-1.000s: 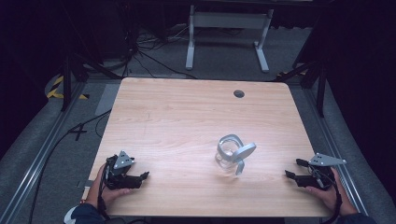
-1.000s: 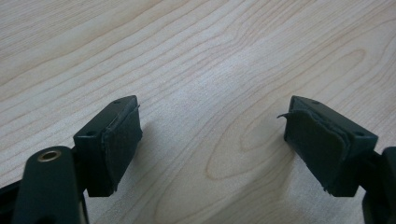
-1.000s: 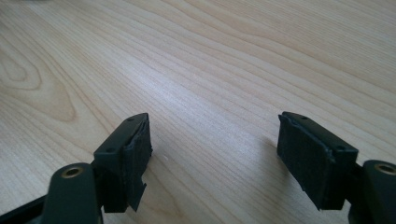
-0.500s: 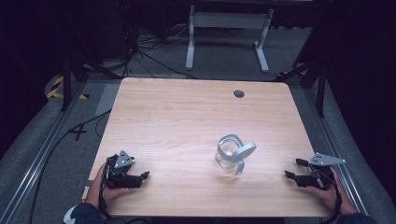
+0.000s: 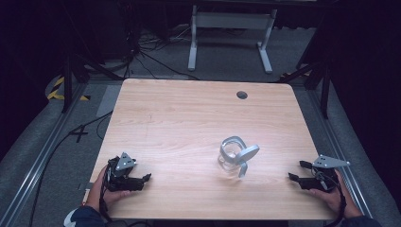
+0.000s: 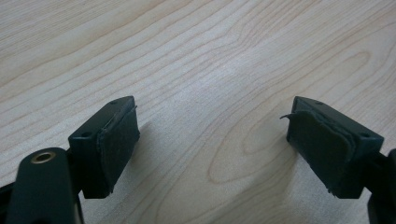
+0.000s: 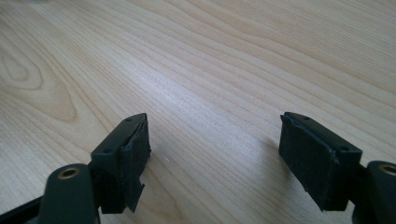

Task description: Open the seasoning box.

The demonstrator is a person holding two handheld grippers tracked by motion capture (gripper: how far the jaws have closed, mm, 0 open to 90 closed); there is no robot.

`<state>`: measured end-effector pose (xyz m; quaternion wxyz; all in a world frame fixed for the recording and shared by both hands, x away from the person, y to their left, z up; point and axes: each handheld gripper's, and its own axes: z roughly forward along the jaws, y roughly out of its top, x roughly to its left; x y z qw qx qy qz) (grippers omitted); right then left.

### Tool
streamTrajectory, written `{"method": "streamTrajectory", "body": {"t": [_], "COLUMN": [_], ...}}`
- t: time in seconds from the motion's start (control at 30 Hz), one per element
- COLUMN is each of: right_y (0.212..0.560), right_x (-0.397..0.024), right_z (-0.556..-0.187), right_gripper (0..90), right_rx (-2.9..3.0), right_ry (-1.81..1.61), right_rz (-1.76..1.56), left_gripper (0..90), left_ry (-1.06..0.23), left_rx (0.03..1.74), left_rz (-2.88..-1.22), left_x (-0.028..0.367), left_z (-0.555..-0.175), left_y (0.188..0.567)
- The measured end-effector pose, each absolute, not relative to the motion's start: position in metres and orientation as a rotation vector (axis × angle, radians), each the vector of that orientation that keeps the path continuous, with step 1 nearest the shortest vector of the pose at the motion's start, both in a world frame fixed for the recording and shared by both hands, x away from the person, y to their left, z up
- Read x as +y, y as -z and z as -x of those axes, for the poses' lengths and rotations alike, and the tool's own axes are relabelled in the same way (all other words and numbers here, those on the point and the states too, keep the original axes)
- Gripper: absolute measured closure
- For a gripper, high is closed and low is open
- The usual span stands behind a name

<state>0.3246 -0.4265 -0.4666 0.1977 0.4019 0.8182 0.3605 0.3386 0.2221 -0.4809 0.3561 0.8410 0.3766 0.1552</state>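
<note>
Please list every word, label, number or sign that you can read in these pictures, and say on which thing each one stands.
There are none to read. The clear jar with its grey clip lid, the wooden table, the left gripper and the right gripper bear no visible writing. The yellow and black striped tape on the floor is a marking without letters.

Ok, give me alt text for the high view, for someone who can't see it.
A clear glass jar with a grey lid leaning on it sits right of centre on a wooden table. The left tool and right tool rest open at the near corners.
</note>
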Motion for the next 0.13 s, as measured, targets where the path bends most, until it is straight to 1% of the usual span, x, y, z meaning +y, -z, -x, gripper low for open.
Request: {"method": "streamTrajectory", "body": {"t": [0.13], "right_y": [0.4666], "right_x": [-0.4264], "right_z": [-0.3246], "right_gripper": [24.5], "right_rx": [2.290], "right_ry": [-1.009], "right_rz": [-1.125], "left_gripper": [16.7], "left_ry": [-0.400], "left_rx": [0.973], "left_rz": [-2.172], "left_x": [0.2221], "left_z": [-0.3389], "left_y": [0.4809]}}
